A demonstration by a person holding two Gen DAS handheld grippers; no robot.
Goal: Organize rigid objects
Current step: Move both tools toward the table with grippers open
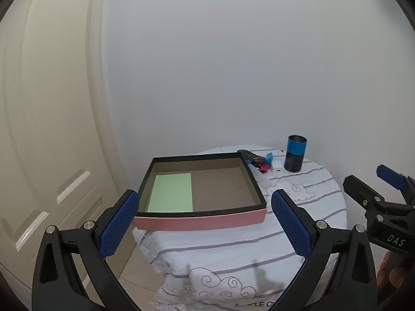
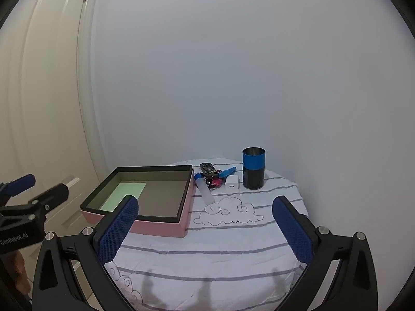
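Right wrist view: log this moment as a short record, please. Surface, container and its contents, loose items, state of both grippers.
surface: round table under a white striped cloth
container: pink box with black rim, open, on the table's left side
box contents: only a green sheet
loose items: remote, clear tube, white charger, small red and blue pieces, all right of the box
cup: blue and black cup, upright, far right
left gripper: open, holding nothing
right gripper: open, holding nothing

pink box (image 2: 145,202), open, black rim, green sheet inside, ahead-left of right gripper (image 2: 205,230) | remote (image 2: 208,169), clear bottle (image 2: 205,188) lying flat, white charger (image 2: 231,182), blue-black can (image 2: 253,168) upright: clustered farther ahead
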